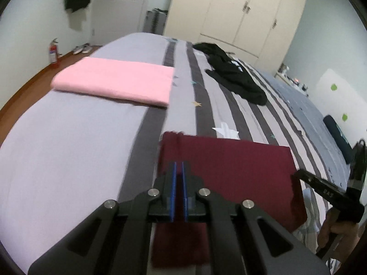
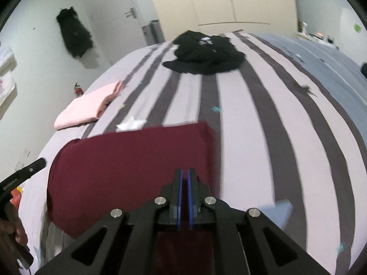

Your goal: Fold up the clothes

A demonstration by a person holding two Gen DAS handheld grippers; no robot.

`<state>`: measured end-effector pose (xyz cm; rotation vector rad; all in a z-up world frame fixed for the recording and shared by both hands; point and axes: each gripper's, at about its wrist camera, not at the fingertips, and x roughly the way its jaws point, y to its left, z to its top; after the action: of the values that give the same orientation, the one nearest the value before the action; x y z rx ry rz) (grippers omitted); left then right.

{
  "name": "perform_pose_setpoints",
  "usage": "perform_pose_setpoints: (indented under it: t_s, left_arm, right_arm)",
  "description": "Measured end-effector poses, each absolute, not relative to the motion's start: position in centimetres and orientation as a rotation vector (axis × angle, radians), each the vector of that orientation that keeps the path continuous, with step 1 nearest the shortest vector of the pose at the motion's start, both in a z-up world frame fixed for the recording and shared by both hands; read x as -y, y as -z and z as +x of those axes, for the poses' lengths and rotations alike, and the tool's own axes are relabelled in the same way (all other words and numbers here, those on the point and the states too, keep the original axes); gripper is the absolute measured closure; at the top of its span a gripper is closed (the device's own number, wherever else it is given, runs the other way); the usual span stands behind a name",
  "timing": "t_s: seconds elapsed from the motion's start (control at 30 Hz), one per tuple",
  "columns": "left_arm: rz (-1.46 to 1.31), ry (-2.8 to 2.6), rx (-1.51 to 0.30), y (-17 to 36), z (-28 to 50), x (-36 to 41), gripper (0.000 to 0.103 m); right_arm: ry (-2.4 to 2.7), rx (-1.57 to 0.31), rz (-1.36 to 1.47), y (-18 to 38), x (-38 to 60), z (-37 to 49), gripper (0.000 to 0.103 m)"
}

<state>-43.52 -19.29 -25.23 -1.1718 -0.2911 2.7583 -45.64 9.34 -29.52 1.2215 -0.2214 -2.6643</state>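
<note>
Your left gripper (image 1: pixel 179 163) and right gripper (image 2: pixel 184 171) are nearly closed over the maroon garment (image 1: pixel 227 162) at the bed's (image 1: pixel 68 137) near edge; grip uncertain through blur. Risk: uneven pulling skews the fold.

A wide bed (image 1: pixel 68 142) under a grey-and-lilac striped, star-printed cover carries a folded pink cloth (image 1: pixel 114 82) at its left, a crumpled black garment (image 1: pixel 236 75) farther back, and a flat dark-red fabric rectangle (image 1: pixel 229 167) nearest.
</note>
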Motion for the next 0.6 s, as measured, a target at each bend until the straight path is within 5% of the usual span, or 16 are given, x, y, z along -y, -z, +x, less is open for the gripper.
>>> perform_pose_setpoints:
  t_s: [0.3, 0.6]
  left_arm:
    - [-1.324, -2.738, 0.212, 29.5, -48.3, 19.2, 0.098]
    - [-1.227, -2.765, 0.184, 27.1, -48.2, 19.1, 0.098]
  right_arm:
    - [2.652, 0.219, 1.31, 32.4, -8.4, -51.8, 0.102]
    - [2.67, 0.246, 1.326, 33.2, -9.7, -54.0, 0.103]
